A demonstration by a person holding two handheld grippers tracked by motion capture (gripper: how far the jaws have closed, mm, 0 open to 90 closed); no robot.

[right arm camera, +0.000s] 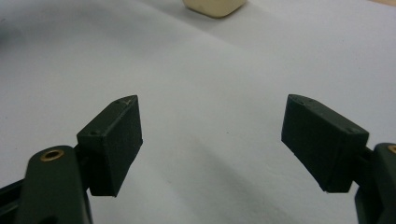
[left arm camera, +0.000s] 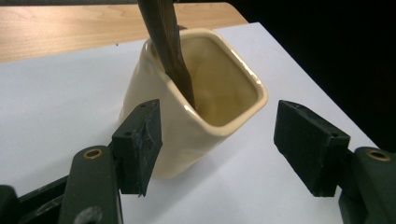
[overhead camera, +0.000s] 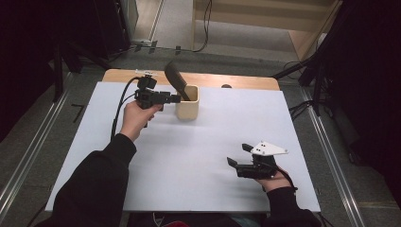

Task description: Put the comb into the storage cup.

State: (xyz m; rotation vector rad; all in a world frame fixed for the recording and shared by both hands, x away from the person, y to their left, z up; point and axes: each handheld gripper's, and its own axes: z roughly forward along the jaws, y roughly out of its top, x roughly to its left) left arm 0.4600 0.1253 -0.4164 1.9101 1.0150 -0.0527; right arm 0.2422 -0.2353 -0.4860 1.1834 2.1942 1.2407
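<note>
A: Starting at the left: left gripper (overhead camera: 174, 98) out at about eleven o'clock on the white sheet (overhead camera: 189, 156), held in the left hand (overhead camera: 137, 116), cable (overhead camera: 119, 106) looping back toward seven.

B: Jaws?

A: Released, spread wide in the left gripper view, holding nothing. One fingertip (left arm camera: 140, 140) just beside the near wall of the cream cup (left arm camera: 196, 107), the other well off its three o'clock side; touching or not, cannot tell.

B: And the cup itself?

A: Squarish, glossy, upright at roughly twelve o'clock on the sheet, close to the wooden table edge (overhead camera: 213, 79). Inside: one dark flat utensil (overhead camera: 176, 80), leaning toward eleven, lower end down in the cup against the wall, upper end poking well above the rim. Nothing else visible in there.

B: Further right?

A: Right gripper (overhead camera: 236, 156) at around five o'clock, lying low near the sheet's front edge in the right hand (overhead camera: 274, 179), grey three-cornered plate (overhead camera: 268, 149) on top. Jaws parted wide, empty, bare white sheet between them in the right gripper view; cup base up at twelve, well apart.
</note>
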